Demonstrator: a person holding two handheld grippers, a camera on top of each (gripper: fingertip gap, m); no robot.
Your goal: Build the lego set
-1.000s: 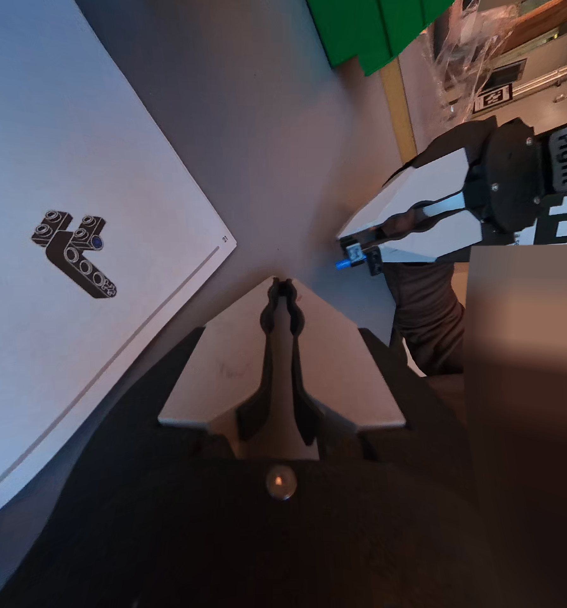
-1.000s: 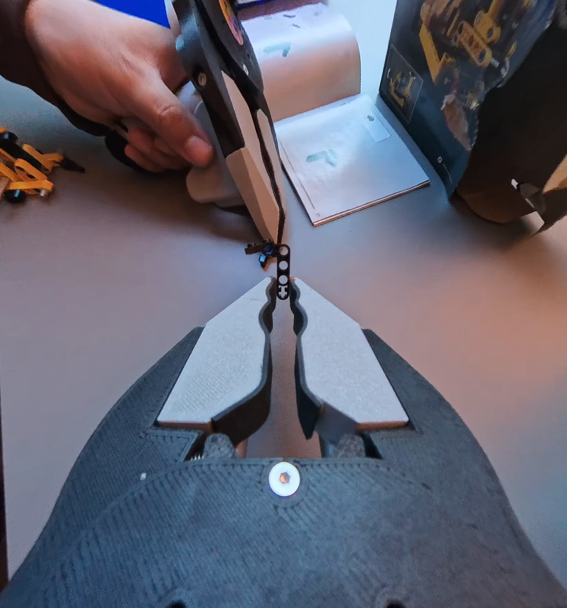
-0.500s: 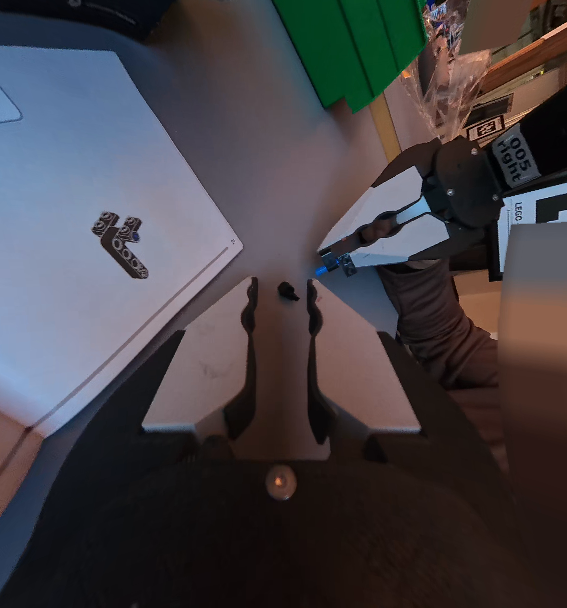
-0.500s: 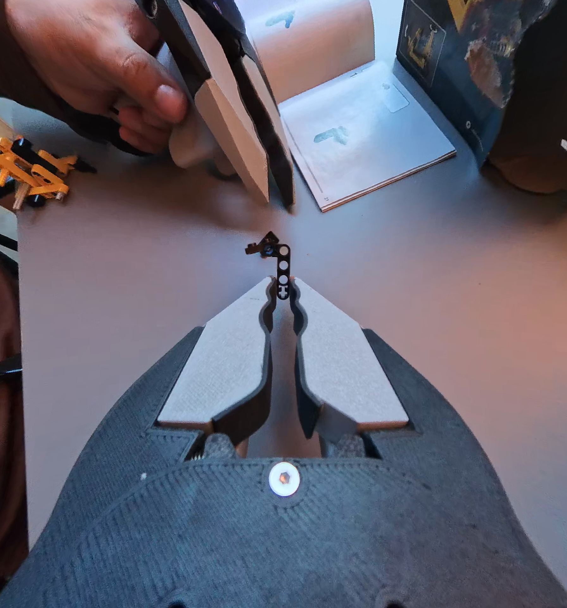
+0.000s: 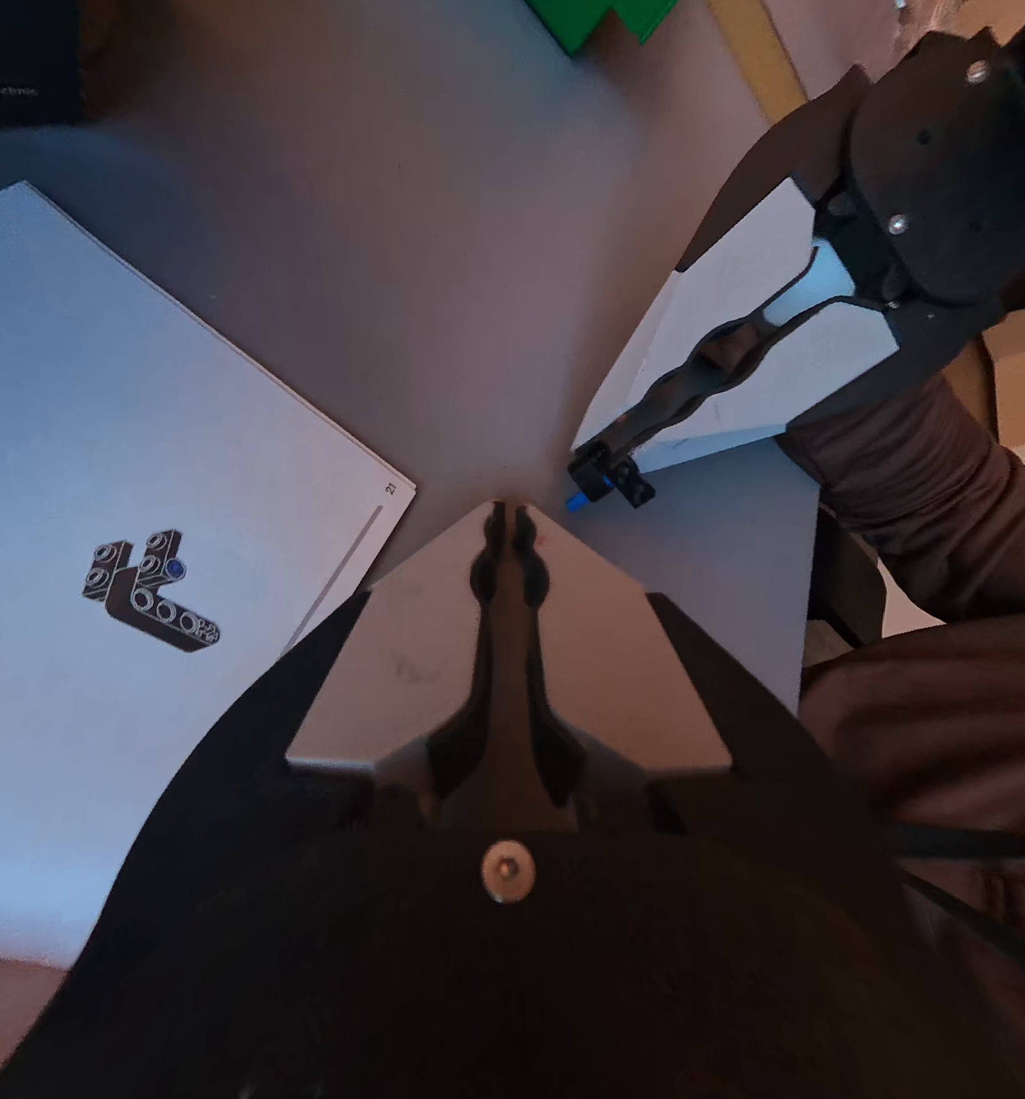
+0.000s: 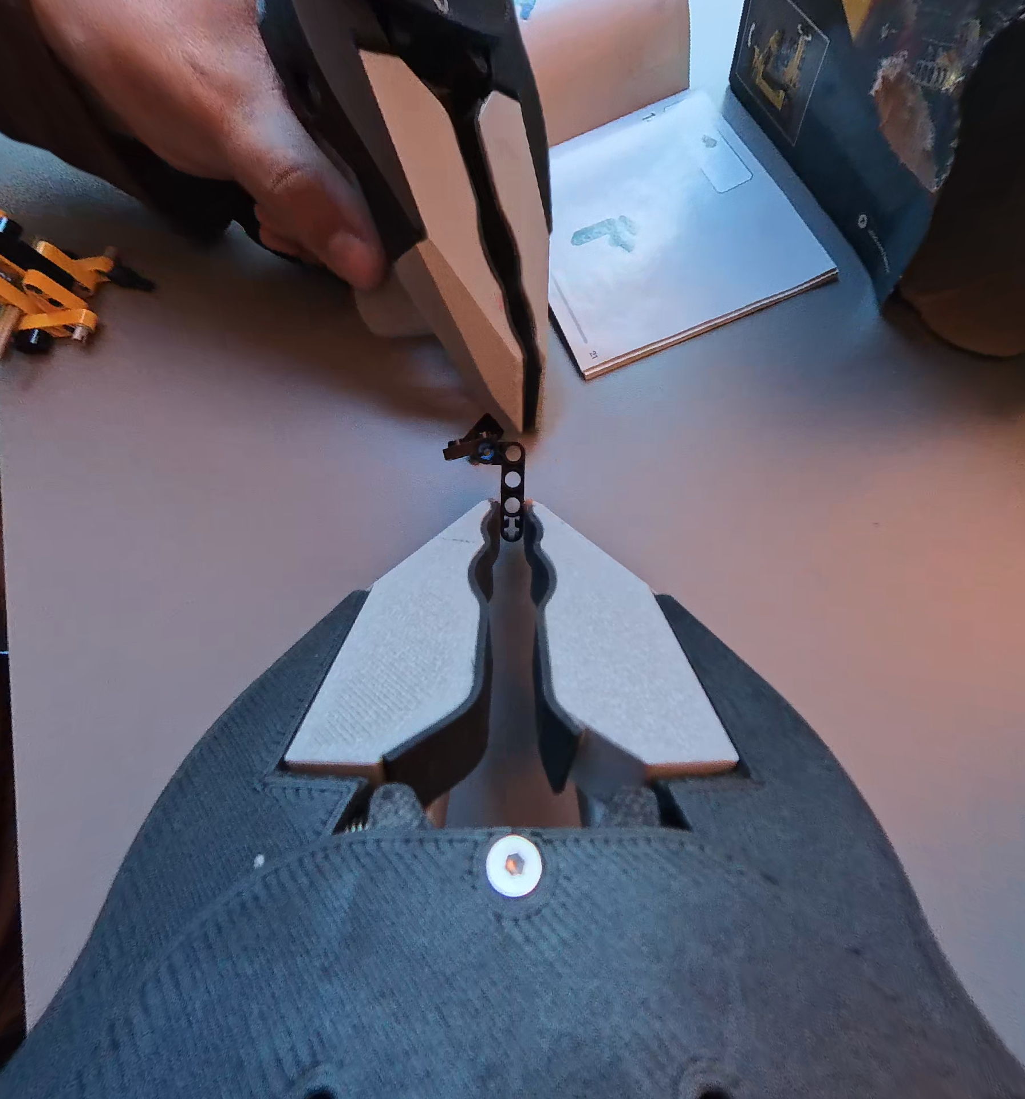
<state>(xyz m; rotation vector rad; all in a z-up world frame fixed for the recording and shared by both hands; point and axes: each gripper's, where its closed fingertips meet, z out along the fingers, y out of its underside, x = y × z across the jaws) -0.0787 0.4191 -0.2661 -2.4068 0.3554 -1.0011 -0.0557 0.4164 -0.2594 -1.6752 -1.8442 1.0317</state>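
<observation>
In the left wrist view, the left gripper (image 5: 507, 510) at the centre of the frame has its jaws almost together over the grey table (image 5: 439, 267), and I cannot tell if something is between them; the open instruction booklet (image 5: 141, 416) with a printed part drawing and a page number lies at the left, and green blocks (image 5: 605, 24) are at the top edge. In the right wrist view, the right gripper (image 6: 511, 512) pinches the black lego beam (image 6: 512, 493) with a blue pin (image 6: 486, 452) at the frame centre, the left gripper's tips just above it. A yellow lego assembly (image 6: 28, 285) lies at the left edge and the dark printed lego box (image 6: 855, 137) stands at the upper right.
</observation>
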